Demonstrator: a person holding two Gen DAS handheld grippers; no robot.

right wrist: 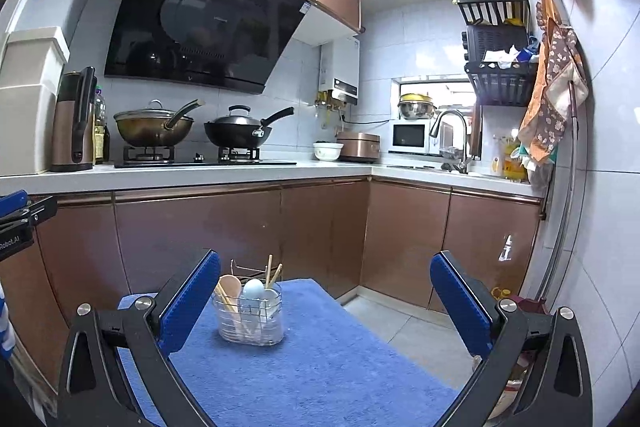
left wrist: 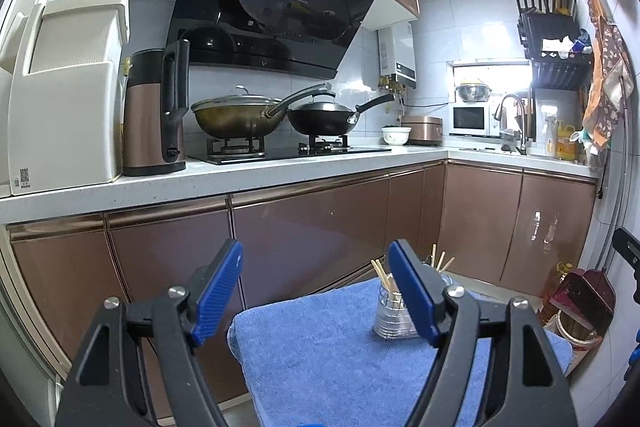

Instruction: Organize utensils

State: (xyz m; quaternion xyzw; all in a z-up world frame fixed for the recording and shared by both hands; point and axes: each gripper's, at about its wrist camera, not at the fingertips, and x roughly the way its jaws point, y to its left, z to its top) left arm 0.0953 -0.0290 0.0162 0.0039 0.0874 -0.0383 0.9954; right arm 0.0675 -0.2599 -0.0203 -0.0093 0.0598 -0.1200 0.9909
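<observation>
A clear utensil holder (right wrist: 251,319) stands on a blue towel (right wrist: 320,367). It holds a wooden spoon (right wrist: 231,287), a pale blue spoon (right wrist: 253,290), a white spoon and wooden chopsticks (right wrist: 274,274). My right gripper (right wrist: 326,291) is open and empty, raised above the towel, the holder just right of its left finger. In the left wrist view the holder (left wrist: 390,319) with chopsticks (left wrist: 382,275) is partly hidden behind the right finger of my left gripper (left wrist: 316,279), which is open and empty.
Brown cabinet doors (right wrist: 200,235) stand behind the towel under a white counter (right wrist: 200,173) with two woks on a hob (right wrist: 192,159), a kettle (left wrist: 154,115) and a rice cooker (right wrist: 358,146). A sink tap (right wrist: 452,131) is at the right. Tiled floor (right wrist: 400,327) lies right of the towel.
</observation>
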